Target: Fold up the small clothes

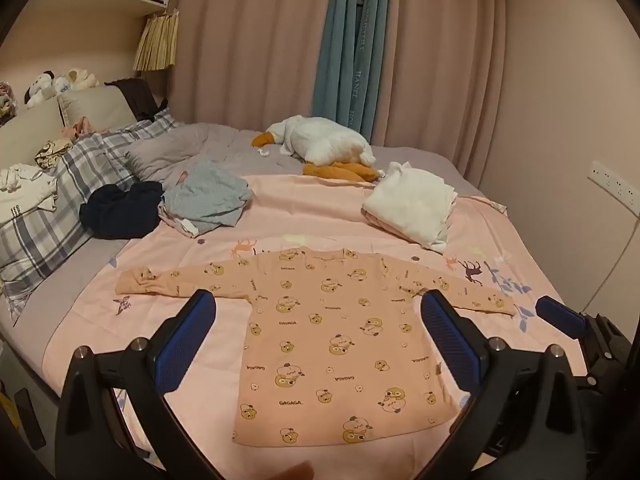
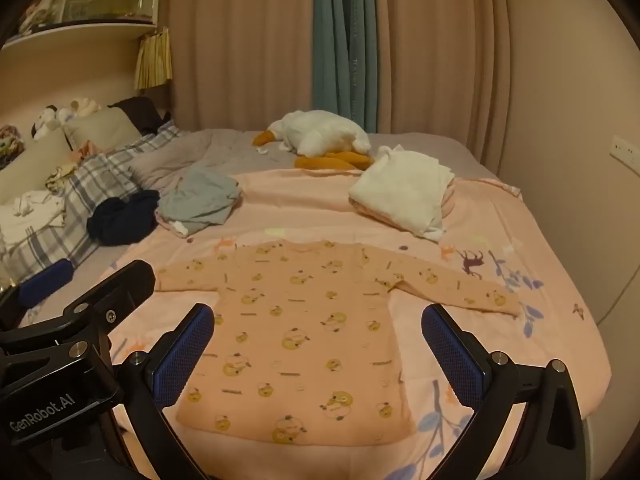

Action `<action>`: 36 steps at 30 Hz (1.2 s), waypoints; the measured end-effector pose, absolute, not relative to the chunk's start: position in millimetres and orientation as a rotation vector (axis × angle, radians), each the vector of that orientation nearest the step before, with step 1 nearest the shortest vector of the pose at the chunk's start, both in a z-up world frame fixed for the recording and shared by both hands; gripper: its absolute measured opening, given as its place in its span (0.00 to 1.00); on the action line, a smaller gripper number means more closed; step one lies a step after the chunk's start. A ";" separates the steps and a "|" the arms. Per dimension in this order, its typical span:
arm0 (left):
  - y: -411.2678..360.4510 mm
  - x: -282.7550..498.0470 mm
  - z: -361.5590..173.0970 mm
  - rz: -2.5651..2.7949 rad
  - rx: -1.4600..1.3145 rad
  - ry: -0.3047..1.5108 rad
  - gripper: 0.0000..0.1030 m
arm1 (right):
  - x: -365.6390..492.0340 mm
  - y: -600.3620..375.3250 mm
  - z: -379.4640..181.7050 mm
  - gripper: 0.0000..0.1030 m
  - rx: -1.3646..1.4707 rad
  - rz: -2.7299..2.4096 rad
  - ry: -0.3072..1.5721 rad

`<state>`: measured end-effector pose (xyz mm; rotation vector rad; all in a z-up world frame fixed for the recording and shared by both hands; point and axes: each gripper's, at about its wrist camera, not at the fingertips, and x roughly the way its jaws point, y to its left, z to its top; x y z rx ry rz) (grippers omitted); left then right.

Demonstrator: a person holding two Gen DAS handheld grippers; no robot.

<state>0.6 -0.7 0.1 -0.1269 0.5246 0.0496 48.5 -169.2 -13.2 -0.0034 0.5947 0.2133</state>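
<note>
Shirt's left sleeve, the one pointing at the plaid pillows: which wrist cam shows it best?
Left wrist. There the orange printed shirt lies flat, and that sleeve shows whole to its cuff, beyond the open left gripper. In the right wrist view the left gripper's body covers the sleeve's outer end.

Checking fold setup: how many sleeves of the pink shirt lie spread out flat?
2: left sleeve extends toward the plaid pillow; right sleeve extends toward the wall side. Neither is folded in.

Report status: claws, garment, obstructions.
Left claw and right claw open, empty, above bed. Pink shirt flat, sleeves spread, unfolded. Nothing on it.
</note>
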 end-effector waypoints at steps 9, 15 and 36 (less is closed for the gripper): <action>-7.1 -4.4 -2.3 0.029 -0.126 0.511 1.00 | 44.5 -170.8 -11.5 1.00 -0.003 0.197 0.584; -1.4 -7.1 0.3 -0.005 -0.173 0.508 1.00 | 44.3 -177.8 -13.1 1.00 0.027 0.222 0.586; -1.7 -3.6 -1.1 0.055 -0.196 0.533 1.00 | 43.7 -178.7 -13.5 1.00 0.036 0.228 0.587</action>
